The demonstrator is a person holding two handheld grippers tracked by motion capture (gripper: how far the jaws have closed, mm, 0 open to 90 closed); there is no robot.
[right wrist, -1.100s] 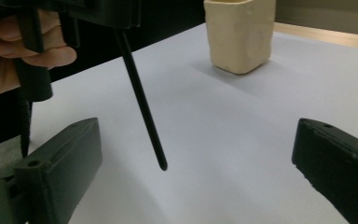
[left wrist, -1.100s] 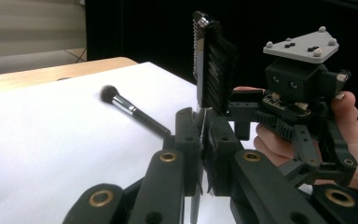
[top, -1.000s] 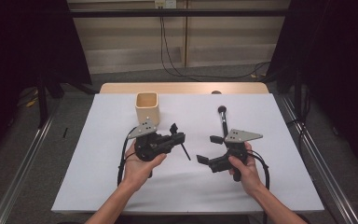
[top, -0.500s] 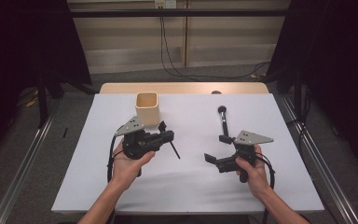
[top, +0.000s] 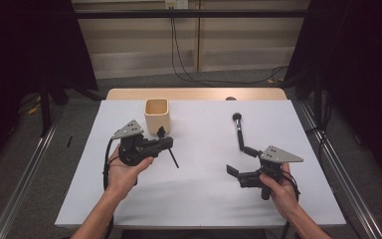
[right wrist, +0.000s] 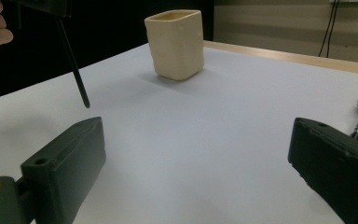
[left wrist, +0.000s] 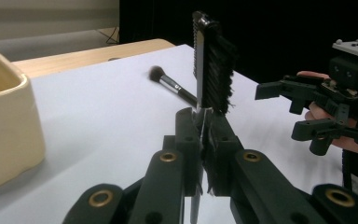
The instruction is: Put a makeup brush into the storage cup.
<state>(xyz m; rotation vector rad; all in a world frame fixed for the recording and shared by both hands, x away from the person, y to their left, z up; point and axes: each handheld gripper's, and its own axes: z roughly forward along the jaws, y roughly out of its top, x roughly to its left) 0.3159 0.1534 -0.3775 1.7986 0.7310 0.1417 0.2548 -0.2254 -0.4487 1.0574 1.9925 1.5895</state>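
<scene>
The left gripper [top: 163,141] is clenched on a thin black comb-brush [left wrist: 210,65], lifted just in front of the cream cup [top: 157,115]. It looks light and stiff, so the middle of the handle is a good place to hold. The right gripper [top: 241,162] is released, far right of the cup, near the makeup brush [top: 238,130].

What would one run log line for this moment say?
left gripper: shut on comb brush, lifted | right gripper: open, fingers apart | makeup brush: on table by right gripper | cup: upright, empty-looking
</scene>
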